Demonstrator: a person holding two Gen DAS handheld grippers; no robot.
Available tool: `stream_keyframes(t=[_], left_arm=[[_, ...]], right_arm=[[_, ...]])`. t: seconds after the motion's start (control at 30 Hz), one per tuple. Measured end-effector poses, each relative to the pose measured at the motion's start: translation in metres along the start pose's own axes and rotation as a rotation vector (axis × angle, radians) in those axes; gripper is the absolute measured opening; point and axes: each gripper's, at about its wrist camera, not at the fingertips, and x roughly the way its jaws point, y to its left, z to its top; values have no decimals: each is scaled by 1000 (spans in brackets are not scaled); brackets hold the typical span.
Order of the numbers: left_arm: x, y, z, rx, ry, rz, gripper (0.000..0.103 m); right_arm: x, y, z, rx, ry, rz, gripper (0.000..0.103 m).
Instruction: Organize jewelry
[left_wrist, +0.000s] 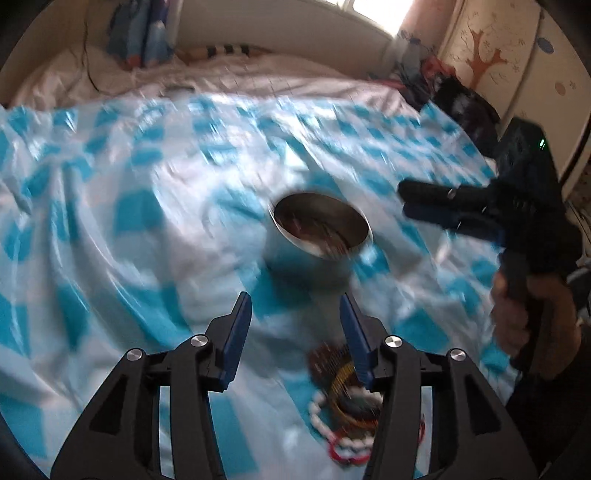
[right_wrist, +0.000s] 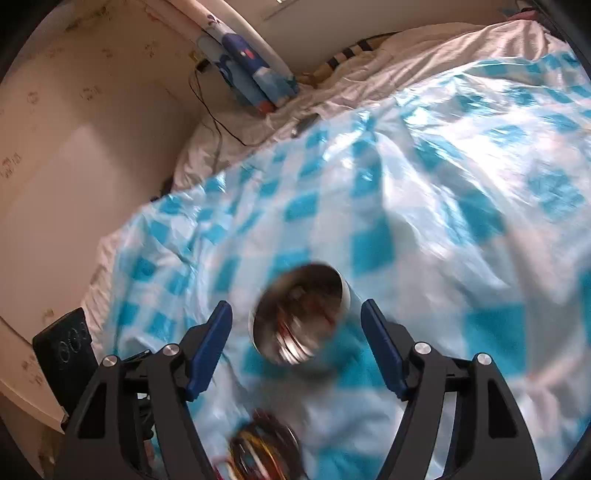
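Blue-and-white checked sheet (left_wrist: 155, 192) covers most of bed, glossy, wrinkled, blurred. White bedding (left_wrist: 258, 74) beyond it, toward top of frame. Blue-patterned cushion (left_wrist: 144, 33) upright at upper left, against wall. Bright window (left_wrist: 369, 11) at top centre. Cupboard door with brown tree picture (left_wrist: 484, 55) at upper right; dark heap of clothes (left_wrist: 461, 103) below it. Right wrist view: thin black cable (right_wrist: 218, 118) trails from wall onto white bedding, upper left; dark box with pale markings (right_wrist: 64, 343) at lower left edge, beside bed.

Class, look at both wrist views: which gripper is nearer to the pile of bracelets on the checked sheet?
Left. The left gripper hovers right over the pile of bracelets, one finger overlapping it. The right gripper sits farther off, framing the metal bowl.
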Motion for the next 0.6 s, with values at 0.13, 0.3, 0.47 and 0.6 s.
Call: stream_keyframes(t=[0.13,0.3,0.47,0.6], left_arm=[[8,-21,-19,43,49,-17,47],[13,-30,-41,49,103,-19,47],[13,-33,-53,70,110,3,38],[15,-26,-54,31,97,-18,31]], right_arm=[[-18,-11,-23,-17,84,-55,72],[-37,-11,-42,-74,113,-103,77],[-49,-14,-51,-86,117,-121,79],[-47,-10,-55,-93,133,-117,79]])
